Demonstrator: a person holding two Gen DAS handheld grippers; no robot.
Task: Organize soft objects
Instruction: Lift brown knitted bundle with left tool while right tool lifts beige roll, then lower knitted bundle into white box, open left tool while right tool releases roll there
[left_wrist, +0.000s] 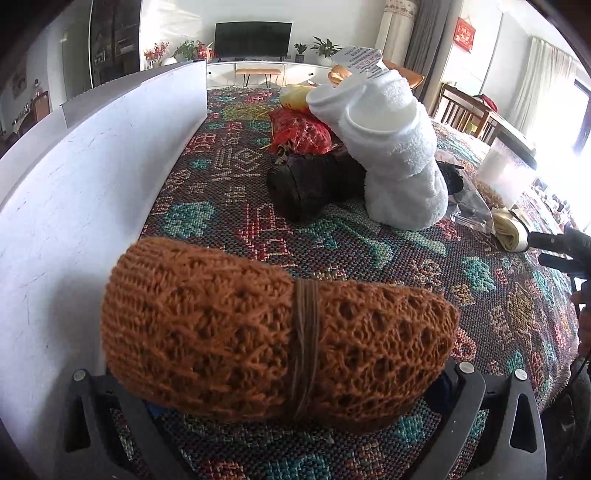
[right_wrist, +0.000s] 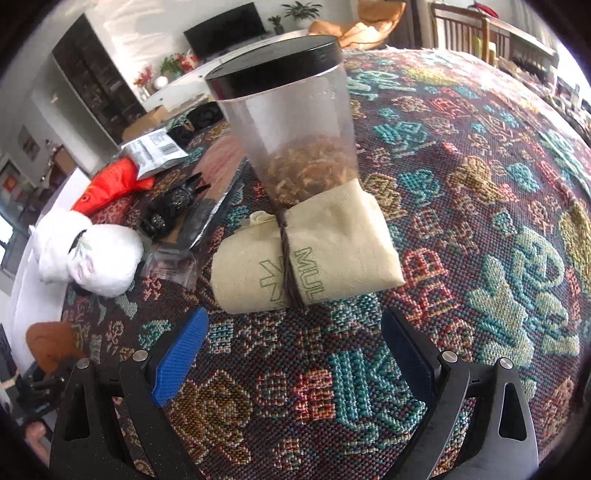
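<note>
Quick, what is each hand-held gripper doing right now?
Left hand-held gripper: open around the tied orange knitted roll.
Right hand-held gripper: open, empty.

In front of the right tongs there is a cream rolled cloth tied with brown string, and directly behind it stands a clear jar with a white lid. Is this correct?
Not quite: the lid is black, not white, as the right wrist view shows. The rest holds: the cream rolled cloth, tied with brown string, lies in front of the right tongs, with the clear jar directly behind it.

A white wall (left_wrist: 74, 206) shuts off the left; patterned cloth (left_wrist: 236, 206) lies clear beside it to the far end. Right, a towel roll (left_wrist: 399, 155), dark roll (left_wrist: 306, 184) and jar (right_wrist: 288, 122) block passage
</note>
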